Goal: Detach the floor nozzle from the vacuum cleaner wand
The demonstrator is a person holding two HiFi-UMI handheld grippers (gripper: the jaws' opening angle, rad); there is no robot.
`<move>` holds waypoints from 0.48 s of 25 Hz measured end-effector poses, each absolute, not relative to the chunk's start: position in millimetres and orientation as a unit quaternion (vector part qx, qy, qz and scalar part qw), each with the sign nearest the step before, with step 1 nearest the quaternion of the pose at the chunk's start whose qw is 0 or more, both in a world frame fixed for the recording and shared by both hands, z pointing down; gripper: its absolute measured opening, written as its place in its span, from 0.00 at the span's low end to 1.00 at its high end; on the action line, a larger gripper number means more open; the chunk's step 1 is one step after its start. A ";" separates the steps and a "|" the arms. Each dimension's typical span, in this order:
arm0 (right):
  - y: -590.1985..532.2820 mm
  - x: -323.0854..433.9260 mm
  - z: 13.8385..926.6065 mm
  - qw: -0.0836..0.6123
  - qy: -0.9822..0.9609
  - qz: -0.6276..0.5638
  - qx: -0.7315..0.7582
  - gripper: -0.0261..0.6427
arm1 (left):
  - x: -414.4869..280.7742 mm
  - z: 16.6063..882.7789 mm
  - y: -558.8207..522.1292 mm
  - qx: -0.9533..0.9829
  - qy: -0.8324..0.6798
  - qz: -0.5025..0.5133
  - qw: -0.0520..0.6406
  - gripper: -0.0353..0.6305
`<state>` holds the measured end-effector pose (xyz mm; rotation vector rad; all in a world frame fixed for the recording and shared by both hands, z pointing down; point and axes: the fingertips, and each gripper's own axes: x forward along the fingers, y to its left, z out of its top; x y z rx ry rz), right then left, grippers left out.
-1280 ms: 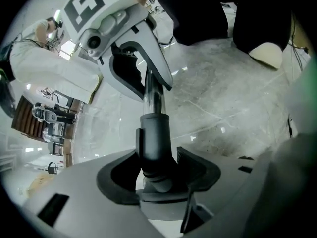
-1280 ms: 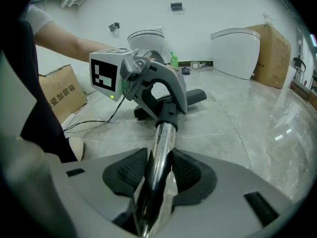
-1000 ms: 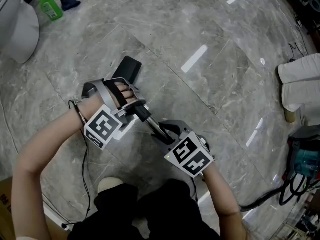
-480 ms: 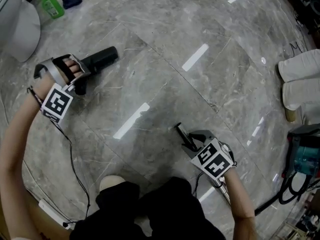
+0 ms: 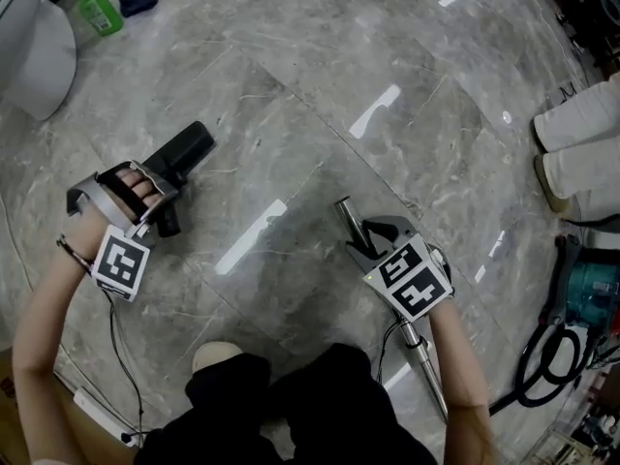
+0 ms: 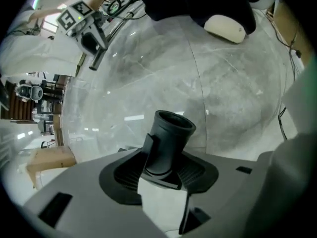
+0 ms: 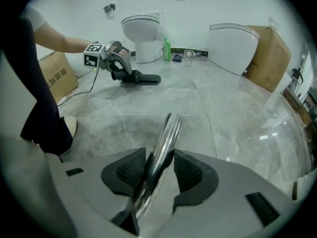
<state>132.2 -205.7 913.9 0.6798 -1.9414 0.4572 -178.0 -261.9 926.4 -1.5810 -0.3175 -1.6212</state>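
The black floor nozzle (image 5: 186,150) and the chrome wand (image 5: 426,381) are apart, with bare floor between them. My left gripper (image 5: 157,206) is shut on the nozzle's neck (image 6: 167,135), whose open socket points away; its jaws have just been closing a little around it. My right gripper (image 5: 366,242) is shut on the wand (image 7: 166,135), which runs between its pads (image 7: 190,170) with its free end sticking out ahead; its jaws have just been easing open slightly, the tube still between them. The right gripper view shows the left gripper (image 7: 118,59) and the nozzle (image 7: 144,78) far off.
A green bottle (image 5: 97,10) and a white toilet (image 7: 143,31) stand at the far side, with cardboard boxes (image 7: 270,53) beside them. A teal machine with a black hose (image 5: 586,298) sits at the right. Someone's white shoes (image 5: 581,153) are nearby. A thin cable (image 5: 121,356) trails from my left wrist.
A second ago both grippers were together mid-floor. The left one has carried the nozzle off to the left, then back toward me. The right one shifted right with the wand.
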 end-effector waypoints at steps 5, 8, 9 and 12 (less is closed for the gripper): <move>-210.0 127.0 941.7 0.558 -0.776 0.149 0.254 0.34 | -144.3 941.5 -229.9 -0.665 -0.141 -0.621 0.389 0.35; -219.8 132.1 940.6 0.570 -0.769 0.095 0.274 0.34 | -128.5 936.0 -217.8 -0.724 -0.125 -0.595 0.327 0.43; -226.3 134.5 934.8 0.570 -0.768 0.059 0.286 0.34 | -120.4 928.5 -214.1 -0.755 -0.111 -0.575 0.294 0.49; -239.9 131.1 914.2 0.522 -0.787 0.040 0.327 0.34 | -91.5 896.4 -210.5 -0.844 -0.051 -0.499 0.188 0.54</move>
